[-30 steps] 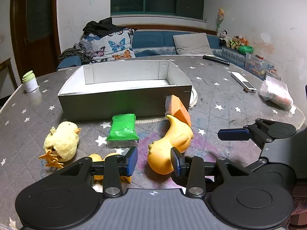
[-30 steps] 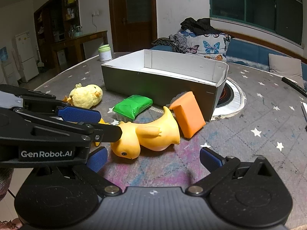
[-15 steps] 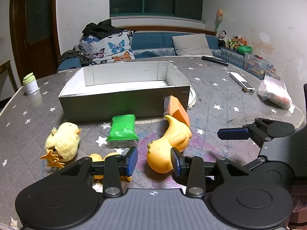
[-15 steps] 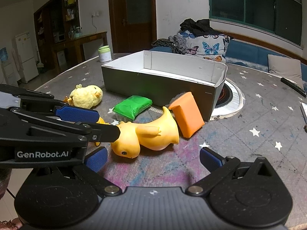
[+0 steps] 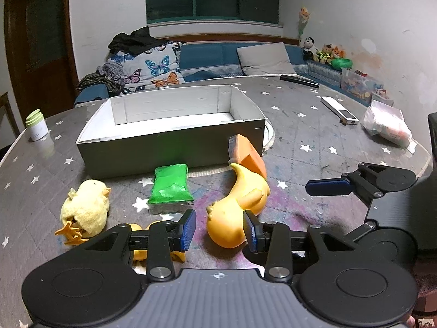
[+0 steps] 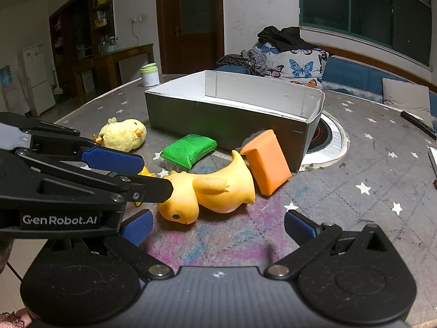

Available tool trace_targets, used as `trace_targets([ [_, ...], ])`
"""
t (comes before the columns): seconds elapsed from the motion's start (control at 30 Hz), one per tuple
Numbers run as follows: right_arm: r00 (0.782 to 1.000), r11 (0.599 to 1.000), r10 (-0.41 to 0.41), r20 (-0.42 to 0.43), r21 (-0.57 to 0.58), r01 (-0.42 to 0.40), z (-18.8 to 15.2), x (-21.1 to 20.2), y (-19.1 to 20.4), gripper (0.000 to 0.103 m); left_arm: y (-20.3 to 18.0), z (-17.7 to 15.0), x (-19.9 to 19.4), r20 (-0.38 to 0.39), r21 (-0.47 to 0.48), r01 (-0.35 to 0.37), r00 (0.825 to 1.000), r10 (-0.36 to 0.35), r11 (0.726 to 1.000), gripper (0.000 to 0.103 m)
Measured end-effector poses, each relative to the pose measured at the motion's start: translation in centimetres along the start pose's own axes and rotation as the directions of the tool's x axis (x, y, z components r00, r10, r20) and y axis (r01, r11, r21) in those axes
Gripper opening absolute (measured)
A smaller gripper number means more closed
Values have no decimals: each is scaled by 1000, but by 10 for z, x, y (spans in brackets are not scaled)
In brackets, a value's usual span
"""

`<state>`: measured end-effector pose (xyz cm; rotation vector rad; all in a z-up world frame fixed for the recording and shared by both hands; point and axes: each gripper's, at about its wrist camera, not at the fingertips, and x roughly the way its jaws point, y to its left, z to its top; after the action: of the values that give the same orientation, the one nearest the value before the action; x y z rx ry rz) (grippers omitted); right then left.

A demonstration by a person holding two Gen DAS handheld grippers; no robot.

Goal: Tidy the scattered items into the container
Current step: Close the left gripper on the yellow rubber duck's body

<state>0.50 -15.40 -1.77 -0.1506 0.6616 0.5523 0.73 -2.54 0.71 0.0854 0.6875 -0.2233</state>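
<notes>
Through my left wrist camera, my left tongs [image 5: 220, 229] stand released at the bottom centre of the frame, their blue pads apart with the head of the yellow rubber duck [image 5: 235, 207] between them; I cannot tell whether the right pad touches it, and nothing is gripped. The duck lies on its side, tail against the orange block [image 5: 250, 155] that leans on the grey box [image 5: 169, 150] in the middle. A green packet [image 5: 170, 184] lies left of the duck, a plush chick [image 5: 84, 209] at lower left, all on the starred tablecloth [image 5: 314, 142]. My right tongs [image 5: 327, 187] reach in from the right edge. Through my right wrist camera, my right tongs [image 6: 217, 225] gape wide and empty at the bottom, above bare cloth just below the rubber duck [image 6: 213, 191]. The orange block [image 6: 269, 161] props on the box [image 6: 226, 125] corner, and my left tongs [image 6: 131, 188] cross in from the left.
</notes>
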Motion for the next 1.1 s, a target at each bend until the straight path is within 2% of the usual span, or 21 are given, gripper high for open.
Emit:
trace_targets([
  [0.43, 1000, 1000, 9, -3, 14, -9, 3, 6, -7, 103, 4, 14, 18, -46, 44, 81, 996, -78, 996, 40],
  [0.7, 999, 999, 48, -10, 9, -48, 8, 12, -8, 102, 4, 25, 33, -93, 84, 141, 987, -133, 987, 41],
  [0.83, 998, 998, 65, -19, 2, -65, 9, 17, -7, 96, 3, 29, 39, -114, 101, 177, 980, -166, 979, 40],
  [1.1, 994, 994, 108, -32, -4, -108, 13, 22, -8, 91, 5, 38, 47, -156, 119, 235, 964, -215, 965, 40],
])
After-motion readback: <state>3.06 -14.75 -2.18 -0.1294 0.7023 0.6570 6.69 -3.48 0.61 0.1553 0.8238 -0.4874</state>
